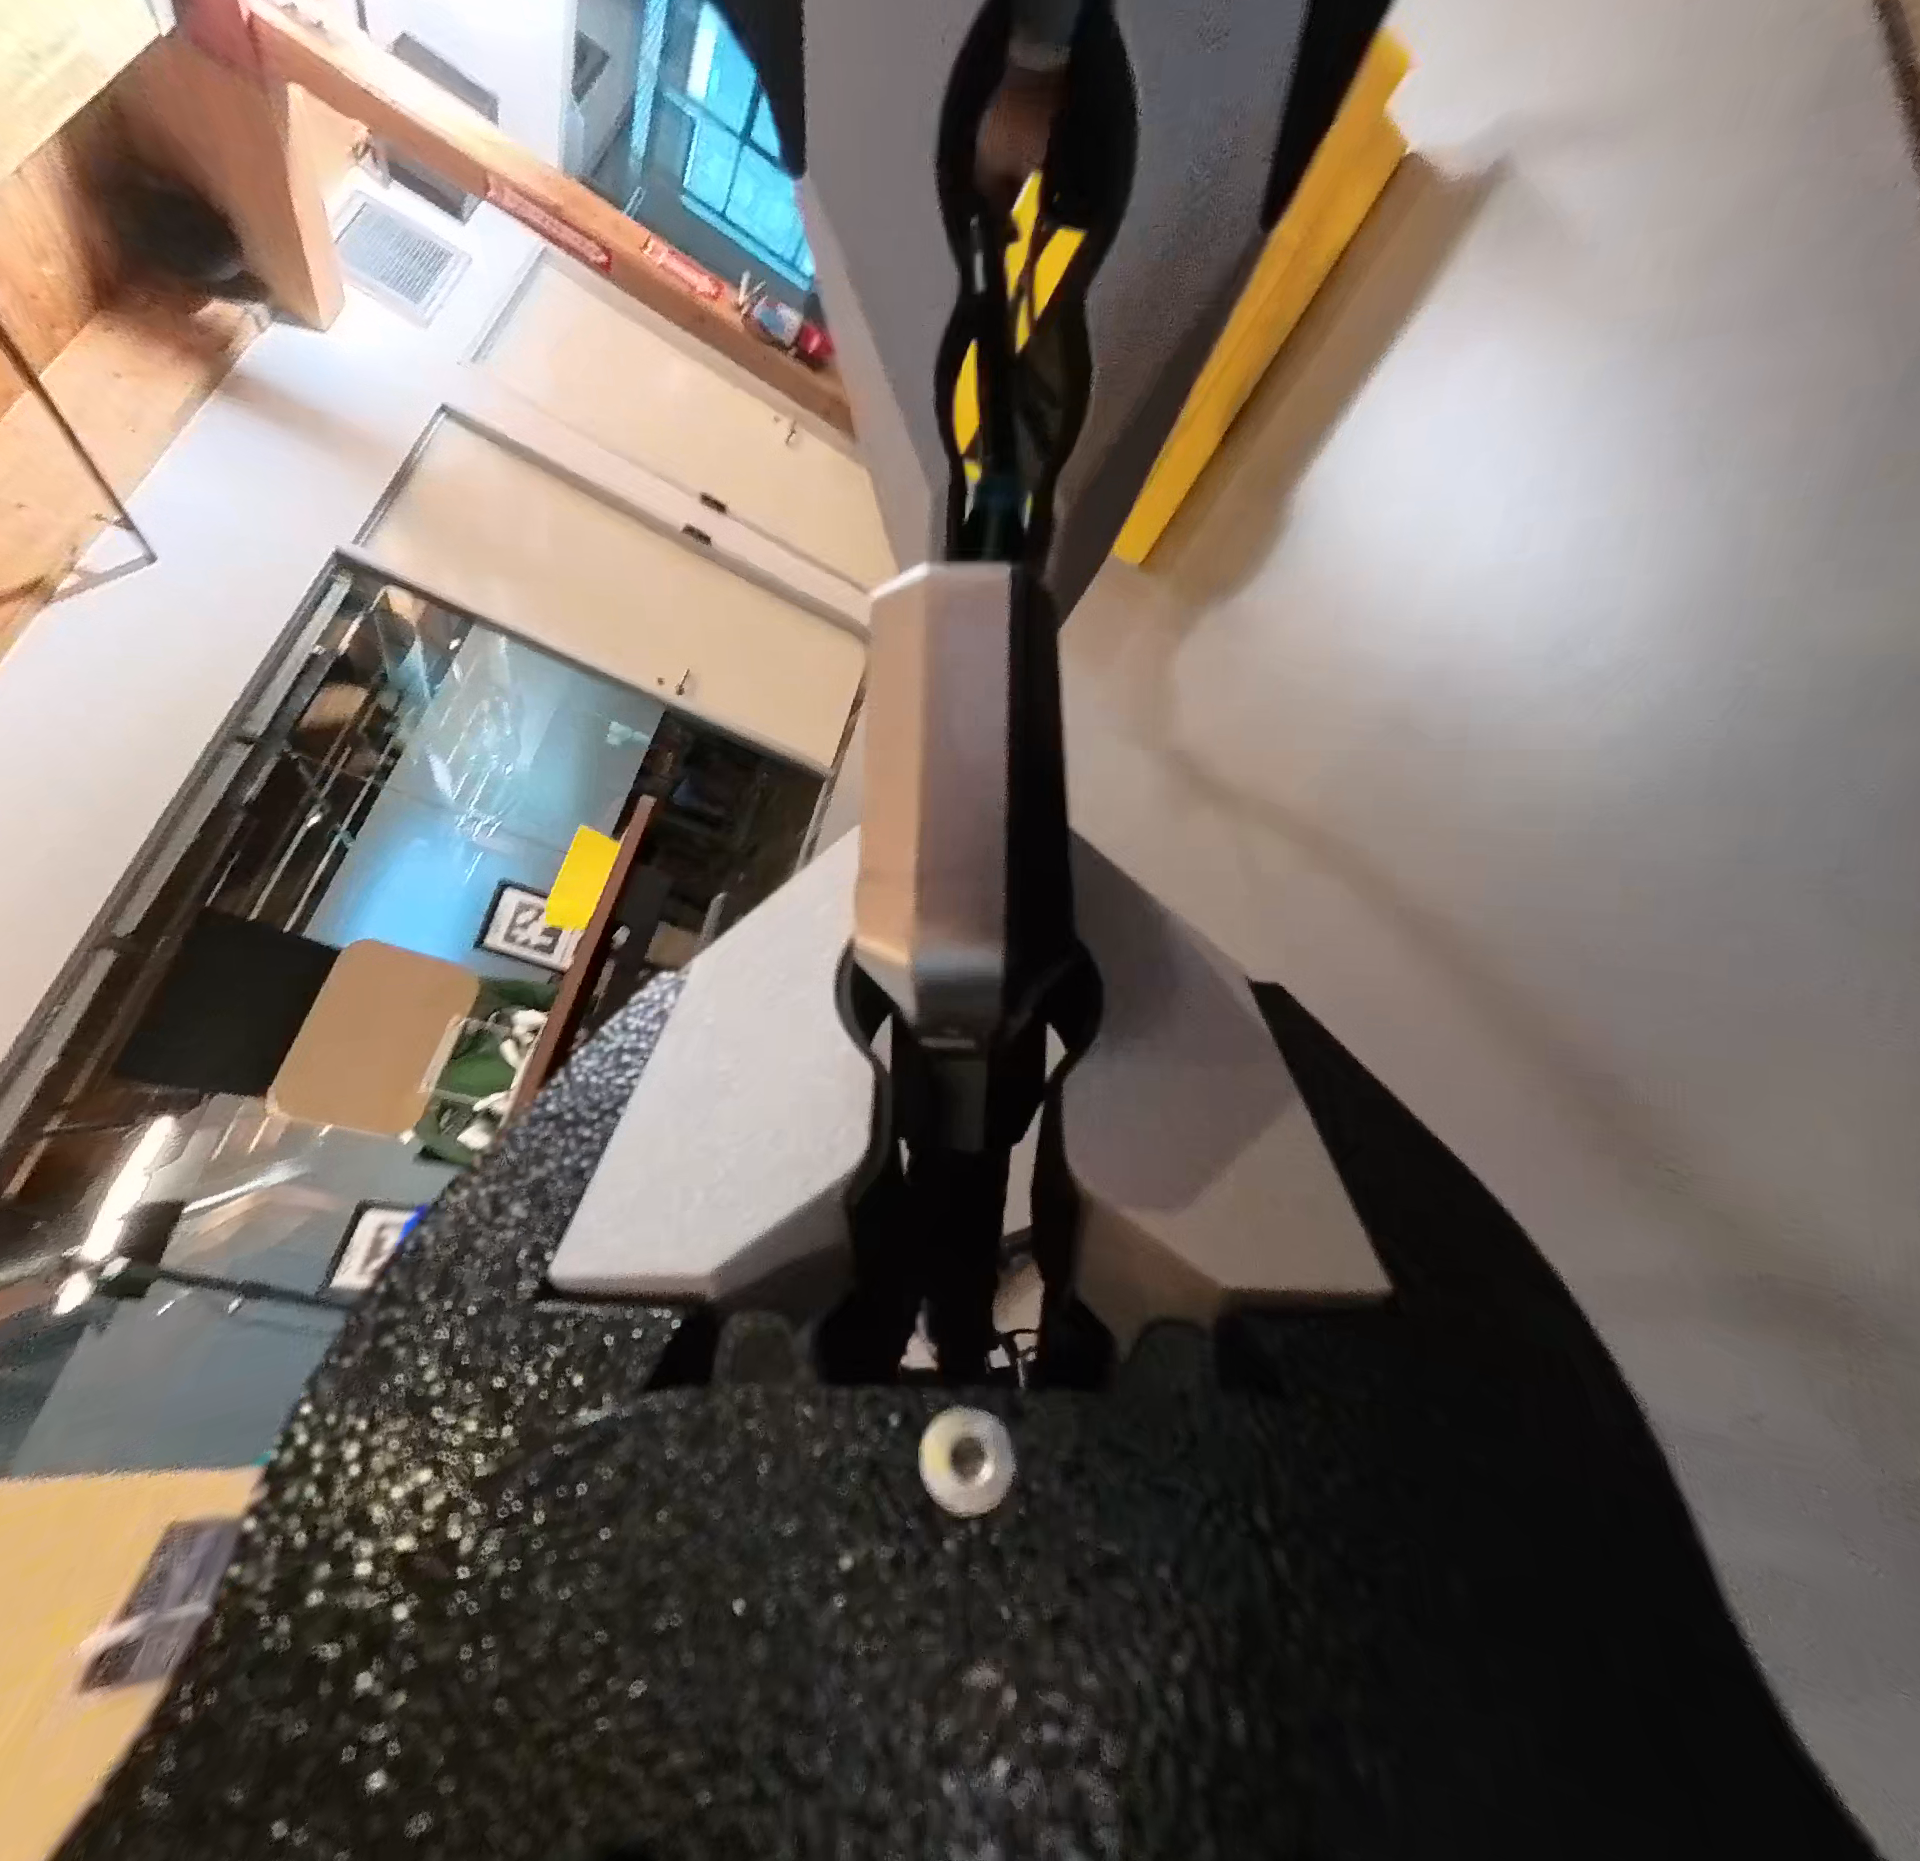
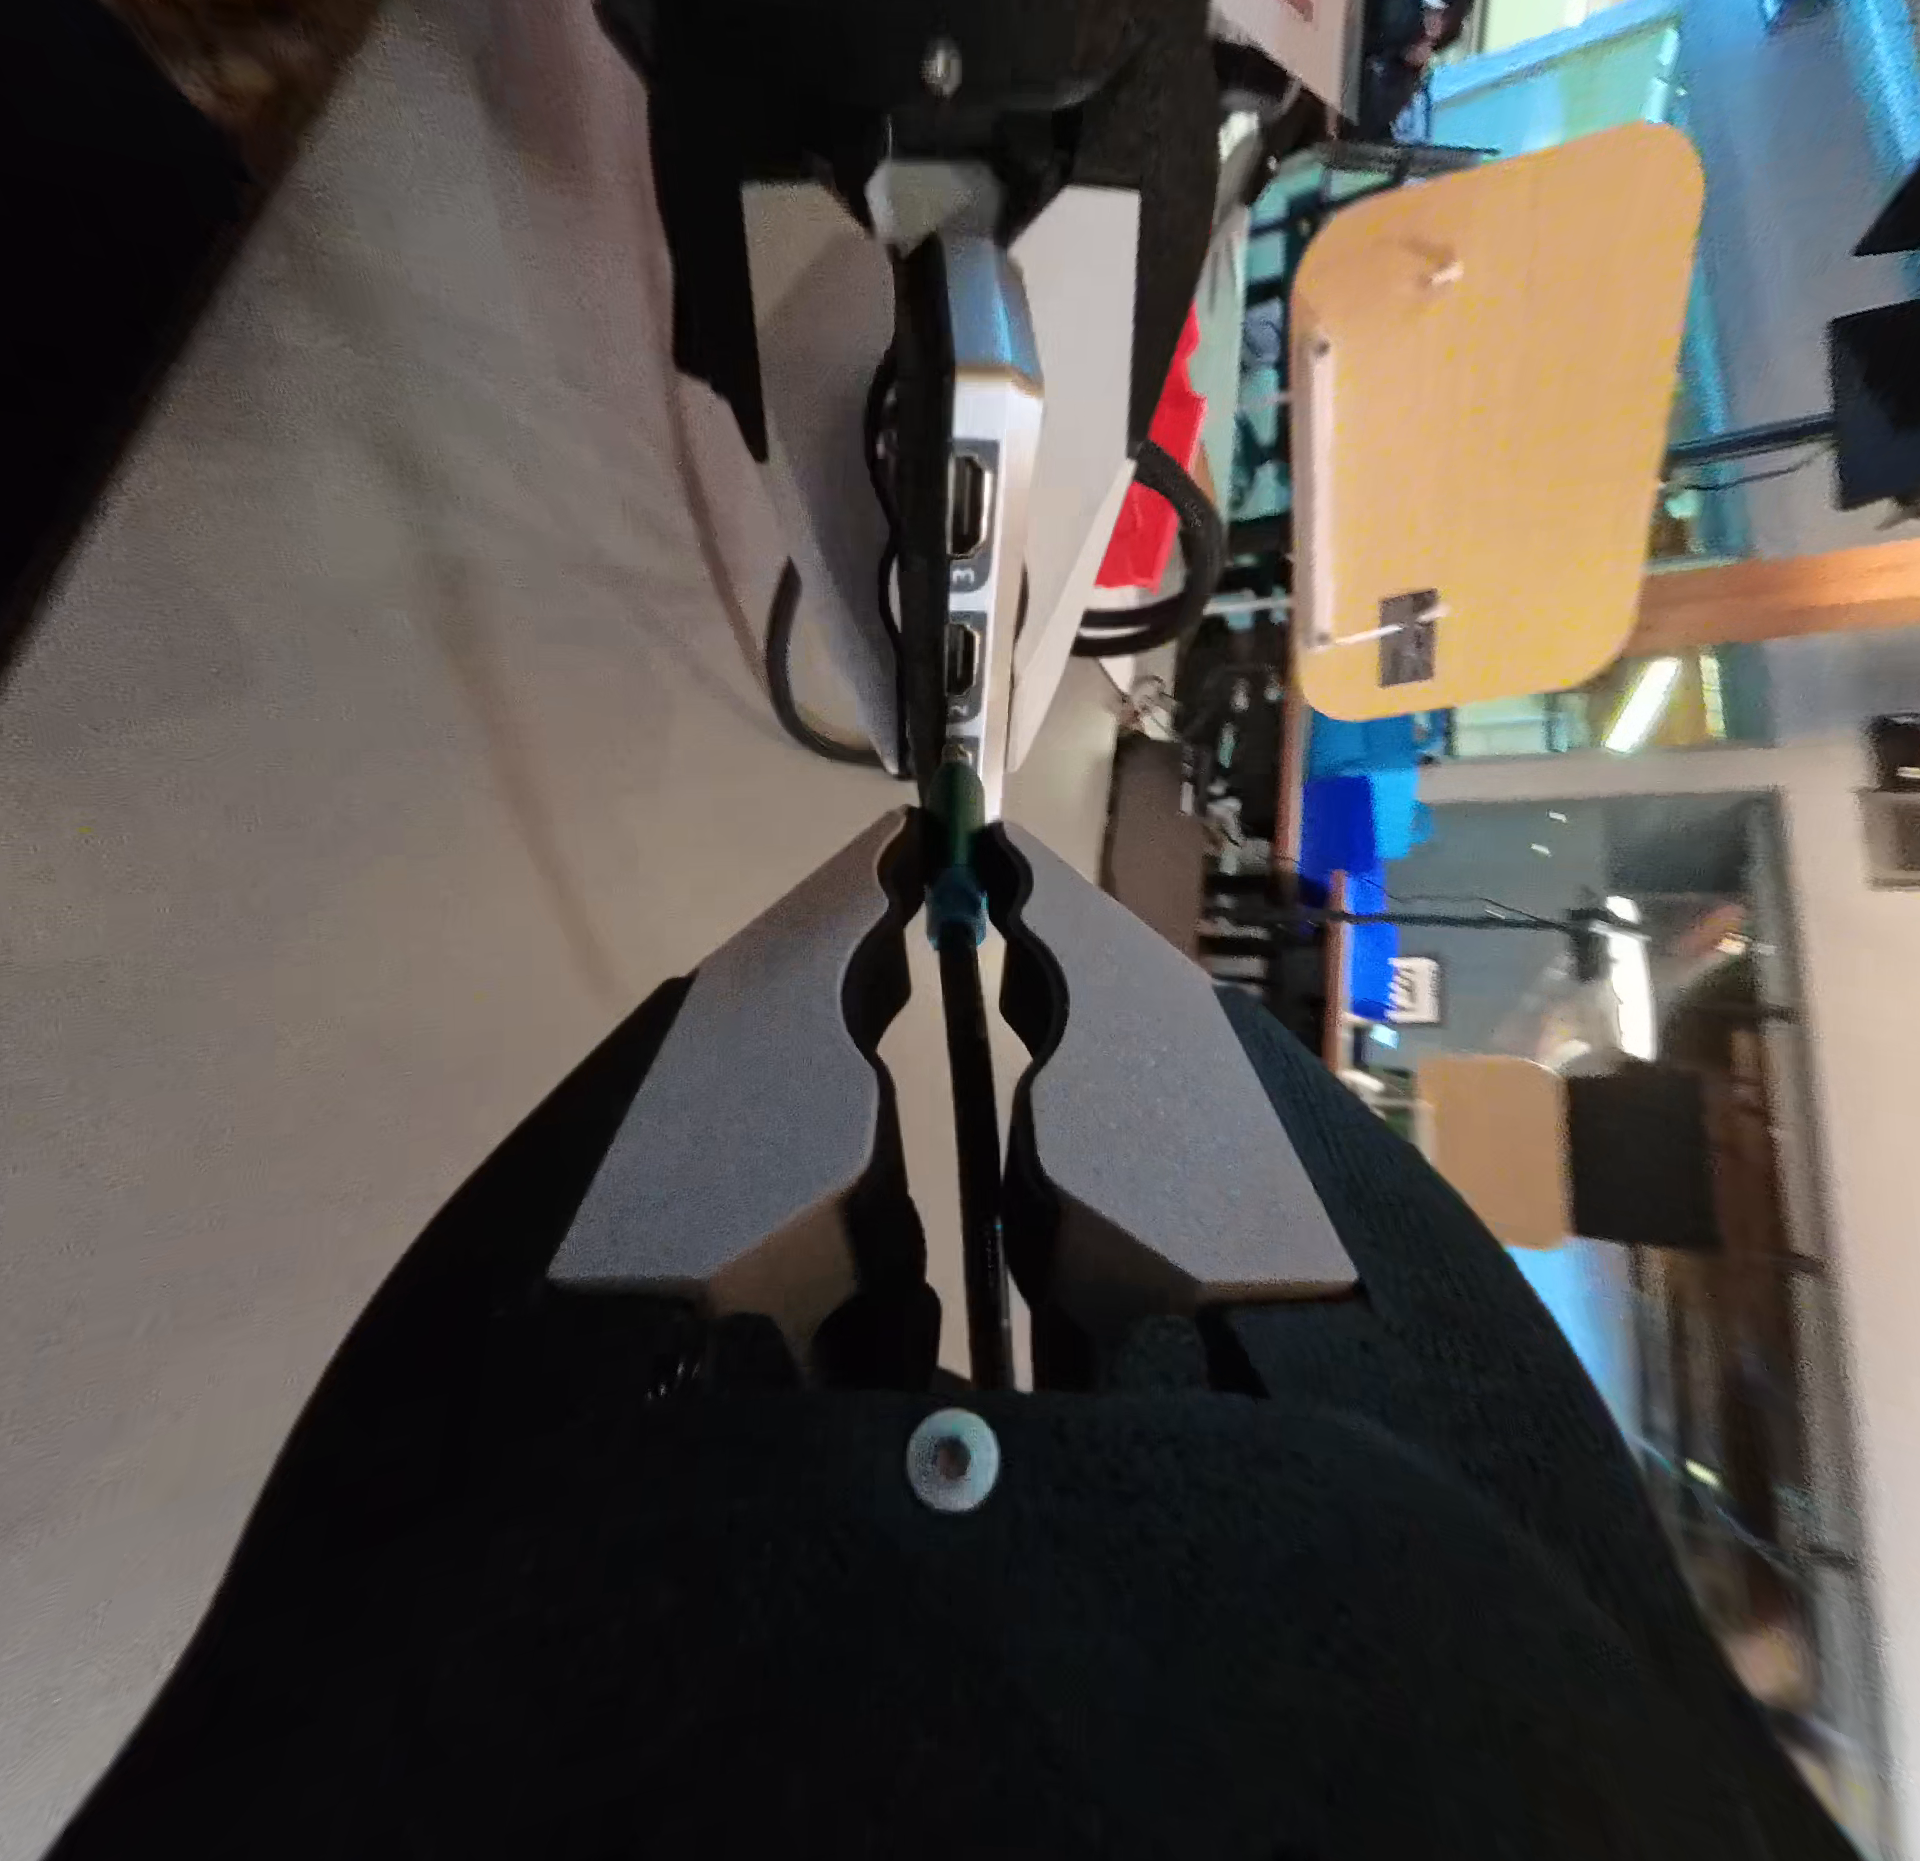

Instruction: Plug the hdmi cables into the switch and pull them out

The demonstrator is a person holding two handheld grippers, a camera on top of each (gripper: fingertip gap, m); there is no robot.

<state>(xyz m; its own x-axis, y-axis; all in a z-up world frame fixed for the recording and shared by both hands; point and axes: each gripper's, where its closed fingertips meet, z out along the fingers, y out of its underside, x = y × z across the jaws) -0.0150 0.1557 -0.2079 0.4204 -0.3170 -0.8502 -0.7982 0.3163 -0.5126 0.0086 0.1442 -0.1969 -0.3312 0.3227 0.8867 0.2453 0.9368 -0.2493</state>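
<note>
Silver HDMI switch (image 1: 940,772) held edge-on in mid-air between both tools, above a pale tabletop (image 2: 364,668). In the right wrist view, switch (image 2: 982,523) shows its port side, two free ports visible one after the other, black strip along its left edge. HDMI cable (image 2: 971,1115) black, running up the middle between the right gripper's (image 2: 951,866) fingers; green-and-teal plug end (image 2: 956,855) pinched at the fingertips, tip at or just inside the switch's nearest port (seating depth not readable, blur). Right gripper clenched on that plug. Left gripper (image 1: 961,990) clamped on the near end of the switch body, grey fingers (image 1: 748,1115) pressed against both sides. Same left gripper seen far off in the right view (image 2: 935,190), gripping the switch's far end. Opposite, in the left view, right gripper (image 1: 1013,284) faces in from above, dark cable and yellow patches between its wavy pads. Second black cable (image 2: 1184,554) looped beside the switch, near a red object (image 2: 1158,502). Yellow block (image 1: 1268,305) lying on the table. Background: tan board (image 2: 1475,409), glass partition, wooden beams.
</note>
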